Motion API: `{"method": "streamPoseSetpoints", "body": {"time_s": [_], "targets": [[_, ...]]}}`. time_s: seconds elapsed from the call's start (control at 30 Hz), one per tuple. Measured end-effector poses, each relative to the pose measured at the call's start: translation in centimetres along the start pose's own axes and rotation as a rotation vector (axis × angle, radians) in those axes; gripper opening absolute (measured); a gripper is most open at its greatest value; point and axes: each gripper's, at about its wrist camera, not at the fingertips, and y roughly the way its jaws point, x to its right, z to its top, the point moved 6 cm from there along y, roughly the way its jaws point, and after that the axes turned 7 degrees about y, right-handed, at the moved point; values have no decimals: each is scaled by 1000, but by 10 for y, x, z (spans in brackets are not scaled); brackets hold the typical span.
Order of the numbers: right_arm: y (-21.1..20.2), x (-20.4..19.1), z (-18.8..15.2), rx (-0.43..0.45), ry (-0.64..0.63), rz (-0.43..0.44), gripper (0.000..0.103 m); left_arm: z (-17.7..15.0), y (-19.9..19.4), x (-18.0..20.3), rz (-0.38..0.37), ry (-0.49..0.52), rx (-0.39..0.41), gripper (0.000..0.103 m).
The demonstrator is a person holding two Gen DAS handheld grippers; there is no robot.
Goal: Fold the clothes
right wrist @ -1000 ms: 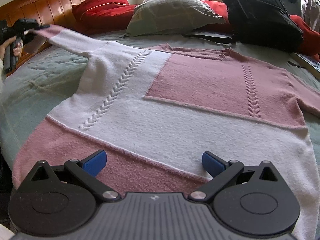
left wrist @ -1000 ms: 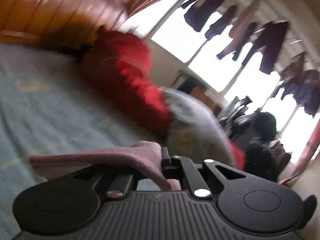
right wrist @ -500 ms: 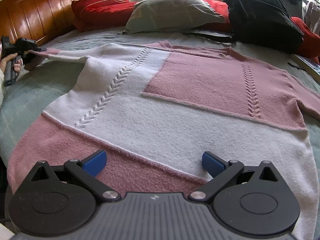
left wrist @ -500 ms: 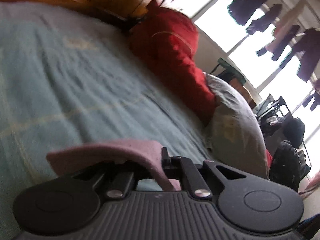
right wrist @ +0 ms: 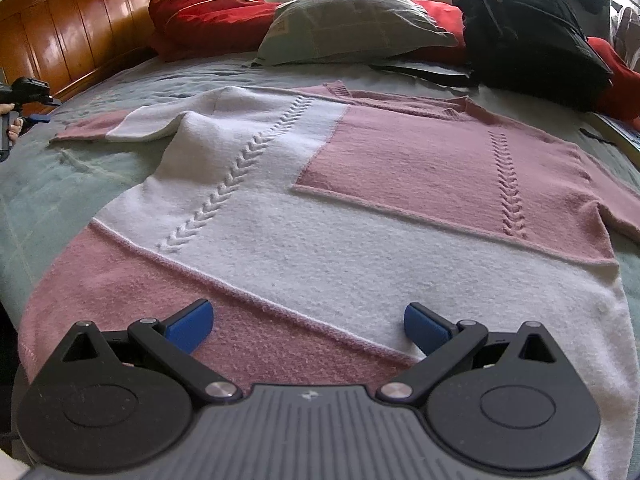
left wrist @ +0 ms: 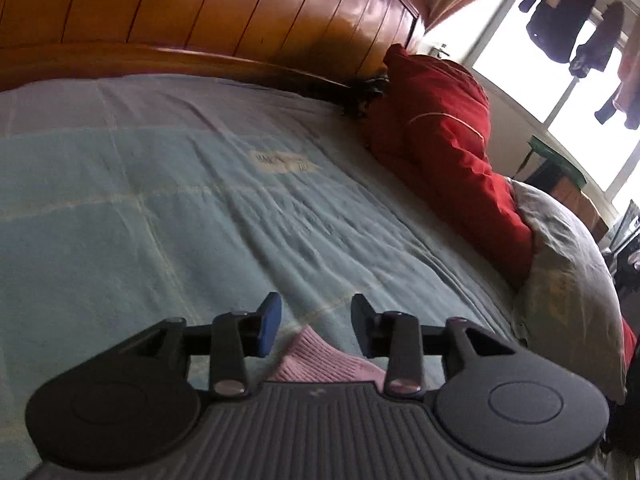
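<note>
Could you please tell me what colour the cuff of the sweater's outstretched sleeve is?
Pink, next to a white section; the cuff shows best in the right wrist view.

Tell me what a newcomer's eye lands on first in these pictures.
The big pink-and-white knitted sweater spread flat across the pale blue-green bedspread dominates, with the open right gripper low over its pink hem. Next come the bright red pillows against the glossy wooden headboard, and the black backpack at the far right. The open left gripper sits just above the pink ribbed sleeve cuff.
</note>
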Motion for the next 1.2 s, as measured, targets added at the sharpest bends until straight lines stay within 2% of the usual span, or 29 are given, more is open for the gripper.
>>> {"method": "streamPoseSetpoints", "body": {"time_s": [0.07,0.17,0.3,0.33,0.43,0.53,0.63,0.73,0.77,0.9,0.93,1.03,1.13,1.2], "targets": [[-1,-1,1,4,1,10,103,-1,-7,8,-10,34,-2,47],[-7,-3,5,16,9,39,103,-10,-9,40,-82,93,-47,59],[-15,-3,10,41,18,51,103,-37,-11,115,-214,227,-127,65],[-16,-2,10,43,20,50,103,-48,-13,138,-258,267,-153,69],[-20,3,10,52,30,50,103,-94,-28,208,-389,421,-254,70],[-25,9,9,66,48,53,103,-148,-58,265,-542,515,-351,71],[-28,16,8,75,67,60,103,-193,-86,307,-728,520,-454,74],[-31,24,7,82,84,69,103,-227,-93,335,-821,504,-542,77],[-32,26,6,86,86,72,103,-235,-87,337,-803,506,-561,77],[-37,39,4,101,102,82,103,-263,-55,329,-652,514,-617,76],[-37,42,4,102,110,84,103,-263,-48,319,-636,485,-611,71],[-37,54,3,104,136,93,103,-255,-41,298,-632,372,-614,68],[-36,65,3,105,162,102,103,-243,-60,303,-606,427,-612,74],[-36,73,3,106,179,108,103,-235,-71,314,-604,468,-568,78]]}}
